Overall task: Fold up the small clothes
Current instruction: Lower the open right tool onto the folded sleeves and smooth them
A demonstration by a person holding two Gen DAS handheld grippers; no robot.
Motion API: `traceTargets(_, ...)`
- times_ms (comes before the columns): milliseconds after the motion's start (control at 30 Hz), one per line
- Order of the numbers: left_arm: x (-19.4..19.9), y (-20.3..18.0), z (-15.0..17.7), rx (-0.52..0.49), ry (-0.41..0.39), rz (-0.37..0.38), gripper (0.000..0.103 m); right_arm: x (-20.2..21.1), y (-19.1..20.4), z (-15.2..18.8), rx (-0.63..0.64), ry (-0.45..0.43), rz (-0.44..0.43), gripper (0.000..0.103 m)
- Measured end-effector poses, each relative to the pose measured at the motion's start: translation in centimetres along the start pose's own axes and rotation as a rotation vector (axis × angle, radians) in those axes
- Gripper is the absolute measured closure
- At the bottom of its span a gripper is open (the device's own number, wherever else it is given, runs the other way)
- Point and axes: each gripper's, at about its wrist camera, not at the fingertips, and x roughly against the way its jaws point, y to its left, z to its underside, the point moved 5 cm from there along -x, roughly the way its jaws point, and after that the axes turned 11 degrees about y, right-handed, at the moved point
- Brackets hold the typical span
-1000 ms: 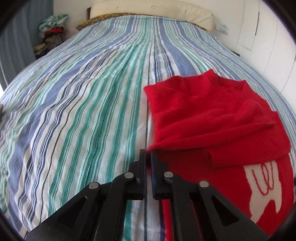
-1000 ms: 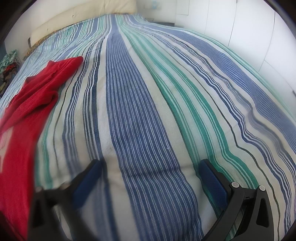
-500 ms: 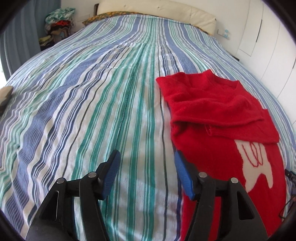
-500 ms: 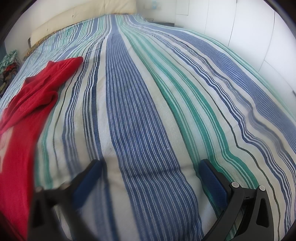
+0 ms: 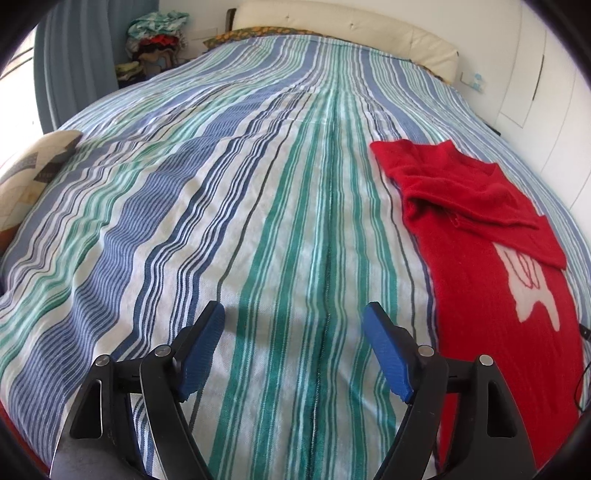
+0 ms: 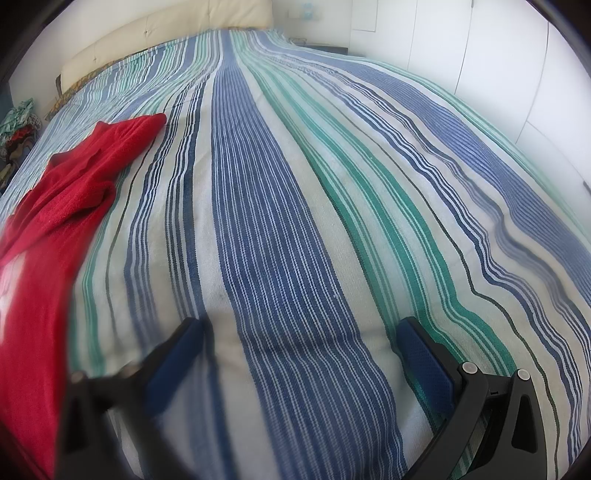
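Left gripper [image 5: 293, 314]: mine, jaws opening, nothing between them, over the striped bed [image 5: 221, 221]. Right gripper [image 6: 301, 332]: mine, jaws wide apart, nothing held, over the same bed. Red sweater [image 5: 480, 258]: flat on the bed between the two, sleeve folded across its chest. Cushion [image 5: 29, 173]: at the bed's left edge.

Striped bed in a white room

A bedspread [image 5: 229, 206] striped blue, green and white covers the bed, with a cream headboard [image 5: 347, 29] at its far end and a patterned pillow [image 5: 255, 34] just before it. A cushion [image 5: 26, 173] lies at the left edge. A clothes pile [image 5: 155, 33] sits beside a blue curtain [image 5: 77, 55]; white cupboards [image 6: 480, 59] line the other side.
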Motion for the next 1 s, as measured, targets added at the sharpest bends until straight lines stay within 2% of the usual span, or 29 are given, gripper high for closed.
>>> traceTargets(133, -0.9, 0.7, 0.5, 0.032, 0.019, 0.004, 0.022, 0.0, 0.0, 0.0, 0.0, 0.0, 0.001, 0.0)
traceTargets(300, -1.0, 0.3, 0.7, 0.015, 0.016, -0.003, 0.019, 0.0, 0.1, 0.0, 0.0, 0.001, 0.001, 0.0)
traceTargets(400, -1.1, 0.4, 0.8, 0.013, 0.017, -0.001, 0.018, 0.2, 0.1, -0.4, 0.012, 0.049, -0.012, 0.0)
traceTargets(467, -1.2, 0.4, 0.8, 0.016, 0.017, 0.003, 0.016, 1.4, 0.3, -1.4, 0.033, 0.081, -0.023, 0.004)
traceTargets(533, -1.4, 0.3, 0.7, 0.015, 0.019, 0.001, 0.014, 4.1, 1.5, -3.0, 0.068, 0.037, -0.035, 0.008)
traceTargets(567, -1.6, 0.2, 0.7, 0.011, 0.02, -0.005, 0.013, 5.6, 2.7, -4.2, 0.089, 0.016, -0.076, 0.009)
traceTargets(633, -1.8, 0.0, 0.7, 0.0, 0.021, -0.021, 0.012, 8.1, 6.1, -6.8, 0.137, 0.006, -0.226, 0.012)
traceTargets(733, -1.7, -0.1, 0.7, -0.007, 0.016, -0.03, 0.012, 9.4, 12.2, -10.1, 0.211, 0.064, -0.417, 0.031)
traceTargets(833, -1.6, 0.1, 0.9, -0.002, 0.016, -0.02, 0.012, 6.5, 17.4, -12.3, 0.176, 0.18, -0.547, 0.051)
traceTargets(1000, -1.6, 0.2, 0.9, 0.003, 0.021, -0.008, 0.012, -1.2, 20.4, -13.8, -0.098, 0.321, -0.66, 0.061)
